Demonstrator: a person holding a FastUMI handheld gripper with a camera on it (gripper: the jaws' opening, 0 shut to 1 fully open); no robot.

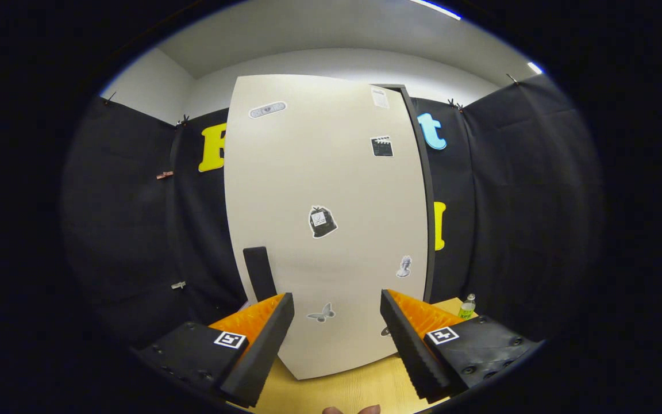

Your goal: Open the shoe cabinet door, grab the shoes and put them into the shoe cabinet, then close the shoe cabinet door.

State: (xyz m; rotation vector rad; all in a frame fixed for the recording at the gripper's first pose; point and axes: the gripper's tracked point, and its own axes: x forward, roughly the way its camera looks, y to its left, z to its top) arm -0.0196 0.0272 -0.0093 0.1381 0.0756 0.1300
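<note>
The shoe cabinet's cream door stands upright just ahead of me, covered with several small stickers. A black handle sits low on the door's left side, just beyond my left finger. The door's right side meets the dark cabinet frame. My gripper is open, its orange-and-black fingers spread wide with nothing between them, facing the lower part of the door.
The cabinet stands on a light wooden table. A small green-labelled bottle stands on the table to the right of the cabinet. Fingertips of a person's hand show below the gripper.
</note>
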